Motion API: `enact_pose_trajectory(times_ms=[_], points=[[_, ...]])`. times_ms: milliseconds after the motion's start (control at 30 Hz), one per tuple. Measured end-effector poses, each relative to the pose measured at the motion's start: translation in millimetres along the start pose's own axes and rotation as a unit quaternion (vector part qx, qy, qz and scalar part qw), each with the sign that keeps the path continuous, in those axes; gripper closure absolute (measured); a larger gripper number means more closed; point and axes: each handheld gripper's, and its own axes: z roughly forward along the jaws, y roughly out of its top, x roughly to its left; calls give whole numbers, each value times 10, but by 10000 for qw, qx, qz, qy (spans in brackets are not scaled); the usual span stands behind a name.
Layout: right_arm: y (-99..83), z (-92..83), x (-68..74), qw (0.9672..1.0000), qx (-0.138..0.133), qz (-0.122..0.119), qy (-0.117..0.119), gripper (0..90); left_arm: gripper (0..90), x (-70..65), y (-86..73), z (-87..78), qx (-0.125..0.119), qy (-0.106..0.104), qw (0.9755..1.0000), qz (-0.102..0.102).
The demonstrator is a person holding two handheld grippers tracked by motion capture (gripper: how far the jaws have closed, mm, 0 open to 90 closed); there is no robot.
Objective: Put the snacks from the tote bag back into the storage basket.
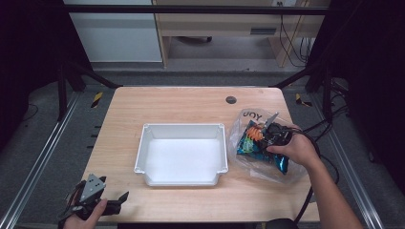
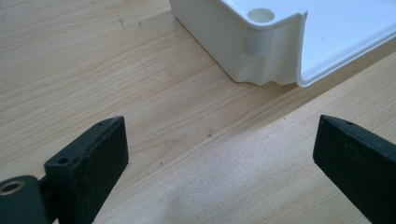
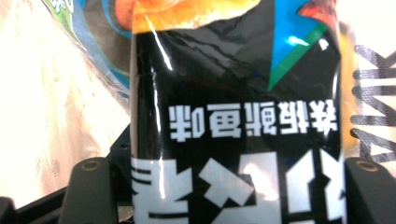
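Reaching into a clear plastic bag (image 1: 248,125) at the right side of the wooden table (image 1: 191,102), the right gripper (image 1: 263,130) has its jaws clamped on a black snack packet (image 3: 233,116), one jaw on each side edge. In the right gripper view the packet stands straight up between the two jaws, its long axis running along the line of the jaws, and the white lettering on it reads upside down, so its bottom end points away from the hand and its top end sits down by the jaws. Orange and blue-green print shows at that far end. More colourful packets (image 1: 248,143) lie in the bag right beside it, blue and orange ones, and the bag itself sits just right of a white tray (image 1: 143,157) in the middle of the table. Over at the near left corner, the left gripper (image 1: 117,202) hangs at the table edge with its jaws spread wide and nothing between them; its own view looks across bare wood at a corner of the tray (image 2: 261,51).
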Motion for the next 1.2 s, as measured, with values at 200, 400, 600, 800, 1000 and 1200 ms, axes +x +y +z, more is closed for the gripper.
enact_pose_trajectory(times_ms=[200,400,600,800,1000,1200], points=[[-23,-117,48,9996,-190,-59,-181,383,29,13,-4,-8,0,19,10000,-10],[-42,-220,76,9992,-262,-69,-300,386,29,4,0,-2,-21,14,10000,-18],[-116,-318,85,9984,-331,-14,-450,389,29,10,-2,-6,-20,21,10000,-25],[-201,-451,137,9970,-436,4,-637,391,30,27,-8,-14,-12,79,10000,-41],[-269,-583,187,9945,-705,83,-771,393,30,30,-10,-13,-11,118,9999,-52],[-330,-731,165,9907,-1033,218,-854,395,31,29,-12,-16,-19,119,9999,-62]])
